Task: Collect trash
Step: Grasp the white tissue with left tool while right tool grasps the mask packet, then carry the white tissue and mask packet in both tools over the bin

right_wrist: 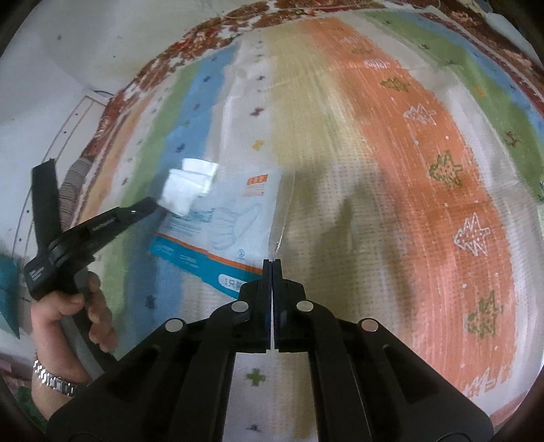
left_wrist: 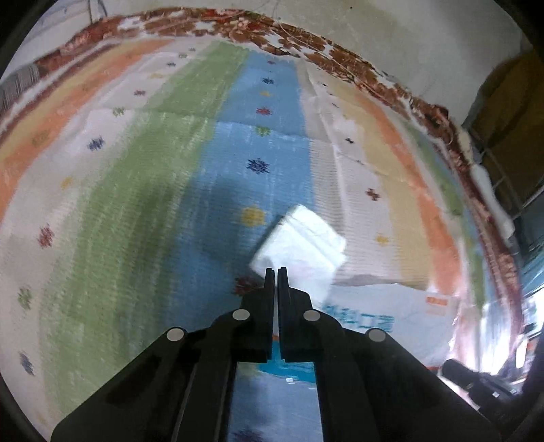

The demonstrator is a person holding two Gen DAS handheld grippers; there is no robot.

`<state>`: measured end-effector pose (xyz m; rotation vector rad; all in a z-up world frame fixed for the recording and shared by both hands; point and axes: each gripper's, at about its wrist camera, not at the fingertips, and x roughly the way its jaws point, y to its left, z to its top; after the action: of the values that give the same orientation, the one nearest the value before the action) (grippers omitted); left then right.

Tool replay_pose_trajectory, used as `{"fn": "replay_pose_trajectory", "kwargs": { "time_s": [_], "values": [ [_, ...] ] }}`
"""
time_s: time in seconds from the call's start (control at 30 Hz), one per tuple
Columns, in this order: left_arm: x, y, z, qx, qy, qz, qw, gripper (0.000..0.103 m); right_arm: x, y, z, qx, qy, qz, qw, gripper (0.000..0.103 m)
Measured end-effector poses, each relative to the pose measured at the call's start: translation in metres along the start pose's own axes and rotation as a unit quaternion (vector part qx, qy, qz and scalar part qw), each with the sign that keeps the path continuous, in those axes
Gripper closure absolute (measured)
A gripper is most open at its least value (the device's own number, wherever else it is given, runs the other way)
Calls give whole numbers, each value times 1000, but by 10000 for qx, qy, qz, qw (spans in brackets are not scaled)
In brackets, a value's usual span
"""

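Left gripper clamps tissue | right gripper pinches wrapper edge (clear seam)

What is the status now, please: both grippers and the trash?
Left gripper shut on folded white tissue. Right gripper shut on clear plastic mask package, at its edge. Striped colourful rug underneath; nothing in the way.

Setting: a domestic interior, most likely a living room floor. A woven rug in green, blue, orange and cream stripes, dotted with small star and tree motifs and edged by a red-brown patterned border, is spread across a pale floor. Dark furniture or shelving is glimpsed at the rug's edge, too blurred to be identified.
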<state>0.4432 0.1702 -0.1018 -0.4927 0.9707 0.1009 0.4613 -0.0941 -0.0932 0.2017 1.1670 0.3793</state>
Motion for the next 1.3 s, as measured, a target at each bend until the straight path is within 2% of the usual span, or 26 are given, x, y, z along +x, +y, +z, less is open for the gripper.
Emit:
{"fn": "replay_pose_trajectory", "kwargs": {
  "time_s": [0.07, 0.13, 0.2, 0.27, 0.3, 0.33, 0.47, 0.53, 0.57, 0.63, 0.7, 0.83, 0.97, 1.1, 1.3],
  "values": [
    [1, -2, -2, -14, -35, 75, 10000, 94, -4, 3, -4, -29, -11, 27, 10000, 103],
    [6, -2, -2, -21, -57, 152, 9999, 76, -6, 6, -10, -79, 28, 33, 10000, 103],
    [13, -1, -1, -89, -23, 175, 9998, 73, -6, 9, -11, -163, 55, -11, 9999, 103],
    [17, 1, -1, -195, 3, 98, 9998, 66, -5, 11, -11, -211, 64, -26, 9998, 103],
    [20, 2, -1, -267, 16, 63, 9996, 58, -4, 11, -10, -217, 71, -30, 9997, 103],
    [22, 3, -1, -299, 13, 53, 9995, 57, -2, 12, -9, -221, 81, -30, 9997, 103],
    [30, -2, -1, -217, -19, 61, 9997, 59, 3, 14, -8, -317, 125, -79, 9994, 103],
    [33, -3, 1, -170, -8, 93, 9998, 72, 4, 15, -9, -385, 133, -137, 9991, 103],
    [34, -2, 1, -182, 3, 121, 9998, 76, 5, 15, -9, -414, 134, -157, 9989, 103],
    [36, -2, 3, -165, 68, 114, 9998, 98, 5, 14, -9, -475, 124, -203, 9986, 103],
    [36, -5, 3, -86, 104, 72, 9999, 101, 3, 16, -9, -589, 82, -255, 9979, 103],
    [13, -11, 5, 46, -130, 85, 9999, 102, -7, 18, -8, -735, -35, -299, 9968, 103],
    [-31, -21, 6, 15, -449, -98, 9989, 102, -33, 27, -14, -978, -211, -280, 9946, 103],
    [-73, -38, -7, 62, -538, -173, 9984, 102, -68, 45, -22, -1466, -479, -351, 9874, 103],
    [-142, -58, -32, 402, -869, -300, 9950, 102, -113, 62, -47, -1785, -794, -277, 9803, 103]
  ]
}}
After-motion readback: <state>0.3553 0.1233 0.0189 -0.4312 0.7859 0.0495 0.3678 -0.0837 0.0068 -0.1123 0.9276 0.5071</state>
